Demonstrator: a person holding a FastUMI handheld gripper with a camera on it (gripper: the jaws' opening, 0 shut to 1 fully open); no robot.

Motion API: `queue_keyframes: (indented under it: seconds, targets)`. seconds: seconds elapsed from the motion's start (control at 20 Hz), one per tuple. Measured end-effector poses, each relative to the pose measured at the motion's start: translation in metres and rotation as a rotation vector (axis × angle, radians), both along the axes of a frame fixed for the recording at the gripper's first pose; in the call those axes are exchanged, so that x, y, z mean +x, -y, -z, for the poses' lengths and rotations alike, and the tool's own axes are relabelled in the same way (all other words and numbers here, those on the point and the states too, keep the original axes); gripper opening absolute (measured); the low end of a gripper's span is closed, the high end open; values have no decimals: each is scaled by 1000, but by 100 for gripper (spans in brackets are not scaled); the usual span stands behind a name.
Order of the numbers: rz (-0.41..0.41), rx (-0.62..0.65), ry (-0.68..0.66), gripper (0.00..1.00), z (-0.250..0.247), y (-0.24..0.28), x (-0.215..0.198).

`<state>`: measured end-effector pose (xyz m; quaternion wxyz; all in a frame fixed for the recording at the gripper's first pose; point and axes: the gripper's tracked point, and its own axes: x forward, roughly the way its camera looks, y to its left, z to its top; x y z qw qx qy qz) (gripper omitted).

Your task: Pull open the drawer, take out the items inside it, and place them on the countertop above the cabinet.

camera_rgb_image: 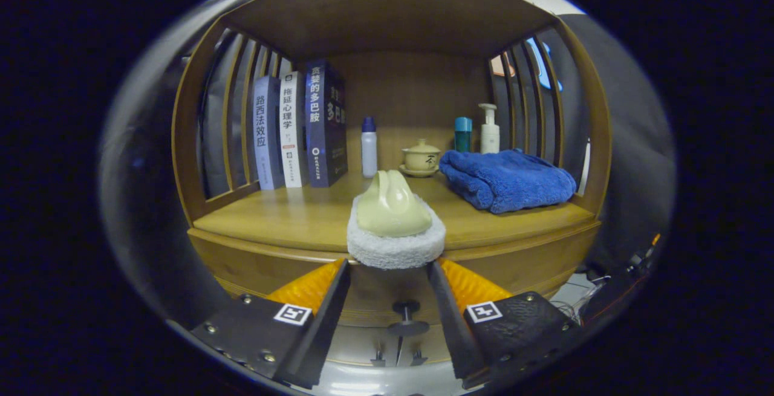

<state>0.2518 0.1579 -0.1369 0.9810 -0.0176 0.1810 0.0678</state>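
A scrubbing pad [396,227] with a cream moulded handle and a white fluffy base sits between my fingertips, over the front edge of the wooden countertop [290,217]. My gripper [389,264] is shut on the pad's white base, one finger on each side. Whether the base rests on the wood or hangs just above it I cannot tell. Under the countertop edge, between my fingers, is the cabinet front with the drawer's dark knob [406,311]. My fingers hide most of the drawer.
At the back left of the countertop stand three books [299,127]. A white bottle [369,148], a lidded tea cup [421,157], a teal bottle [463,134] and a pump bottle [489,130] line the back. A folded blue towel [508,179] lies at the right. Slatted wooden sides enclose the shelf.
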Motion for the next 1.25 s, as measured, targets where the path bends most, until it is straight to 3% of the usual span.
queue_keyframes:
  seconds: [0.3, 0.5, 0.6, 0.7, 0.9, 1.05, 1.25]
  targets:
    - [-99, -151, -87, 80, -3, -14, -20]
    - [-212, -148, -143, 78, -20, -23, -48]
    - [-249, -114, -97, 77, -45, -17, -55]
    - [-229, -84, -15, 69, -75, 5, -56]
    - [-114, -74, 129, 69, -129, 76, -60]
    - [-54, -51, 162, 69, -150, 131, -68]
    - [-78, 82, 186, 68, -166, 168, -80]
